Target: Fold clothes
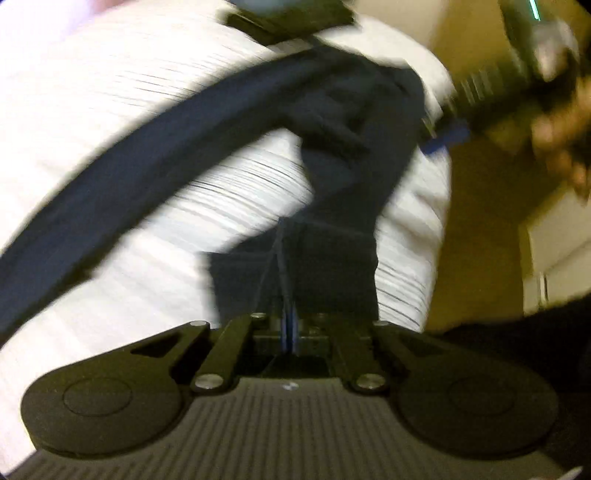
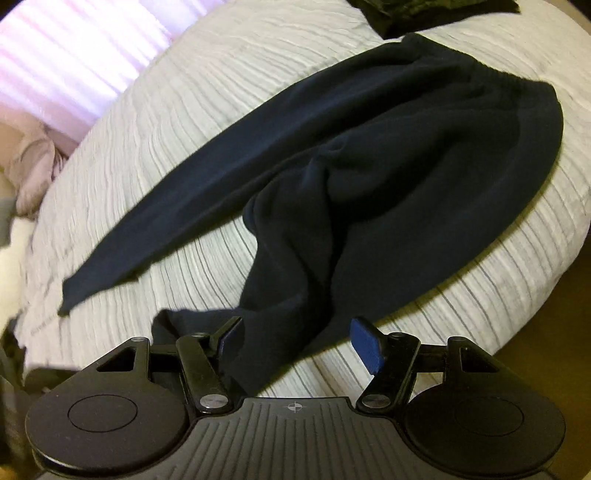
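Navy trousers (image 2: 369,147) lie spread on the striped bedspread (image 2: 184,92), no readable label showing. Left gripper (image 1: 290,328) has its fingers together, pinching one trouser leg; right gripper (image 2: 295,347) fingers stand apart astride the leg's fabric.

one navy trousers (image 2: 369,147), one black garment (image 2: 424,11), one striped bedspread (image 2: 184,74)
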A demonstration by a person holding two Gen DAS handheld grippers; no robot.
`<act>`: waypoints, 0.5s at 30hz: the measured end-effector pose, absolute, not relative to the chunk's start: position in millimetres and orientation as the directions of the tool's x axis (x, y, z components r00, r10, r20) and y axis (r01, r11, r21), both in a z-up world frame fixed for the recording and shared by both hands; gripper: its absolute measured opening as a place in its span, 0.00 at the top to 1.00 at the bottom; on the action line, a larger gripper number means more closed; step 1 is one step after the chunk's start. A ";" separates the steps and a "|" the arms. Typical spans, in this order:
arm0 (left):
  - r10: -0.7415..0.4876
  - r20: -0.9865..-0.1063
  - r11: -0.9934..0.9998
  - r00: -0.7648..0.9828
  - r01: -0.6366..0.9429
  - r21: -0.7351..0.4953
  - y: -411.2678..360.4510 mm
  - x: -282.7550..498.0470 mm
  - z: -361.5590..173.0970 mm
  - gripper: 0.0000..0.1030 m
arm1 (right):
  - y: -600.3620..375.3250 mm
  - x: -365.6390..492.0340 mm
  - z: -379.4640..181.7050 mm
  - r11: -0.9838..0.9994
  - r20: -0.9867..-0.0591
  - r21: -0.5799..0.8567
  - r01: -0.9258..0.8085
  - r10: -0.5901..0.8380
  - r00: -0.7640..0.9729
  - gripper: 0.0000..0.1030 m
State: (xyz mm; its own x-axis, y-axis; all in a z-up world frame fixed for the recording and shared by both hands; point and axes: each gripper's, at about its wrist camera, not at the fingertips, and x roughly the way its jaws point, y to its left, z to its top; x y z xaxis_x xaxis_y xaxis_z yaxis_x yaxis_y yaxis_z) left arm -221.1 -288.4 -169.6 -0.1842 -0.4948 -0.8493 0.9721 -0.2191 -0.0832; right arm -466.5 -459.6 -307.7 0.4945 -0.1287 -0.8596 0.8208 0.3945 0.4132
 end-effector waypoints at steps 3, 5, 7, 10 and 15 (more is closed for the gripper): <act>-0.566 -0.824 0.094 -0.024 0.991 -0.094 -245.7 -147.1 -111.6 0.99 | -460.3 -465.2 -312.0 0.410 -0.871 0.398 0.821 -0.112 0.478 0.35; -0.546 -0.827 0.309 0.131 0.950 -0.053 -212.1 -98.8 -87.4 0.99 | -459.2 -465.0 -315.1 0.434 -0.873 0.391 0.812 -0.103 0.476 0.35; -0.481 -0.836 0.501 0.263 0.865 -0.016 -181.8 -52.0 -72.4 0.99 | -458.5 -465.3 -315.7 0.456 -0.872 0.387 0.802 -0.104 0.479 0.35; -0.328 -0.857 0.669 0.397 0.738 0.086 -158.9 -13.4 -88.6 0.97 | -456.1 -462.7 -317.7 0.454 -0.871 0.395 0.799 -0.092 0.483 0.35; -0.167 -0.920 0.701 0.354 0.699 0.141 -147.1 0.7 -139.4 0.96 | -452.1 -462.9 -320.2 0.451 -0.880 0.389 0.803 -0.077 0.469 0.35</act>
State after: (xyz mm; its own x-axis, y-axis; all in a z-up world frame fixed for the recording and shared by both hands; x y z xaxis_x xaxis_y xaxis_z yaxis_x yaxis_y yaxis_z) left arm 0.7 -147.1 -139.4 0.3535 -0.1667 -0.9205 0.6986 0.7014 0.1413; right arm -462.9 -452.1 -320.2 0.4694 -0.0773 -0.8796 0.8032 0.4511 0.3890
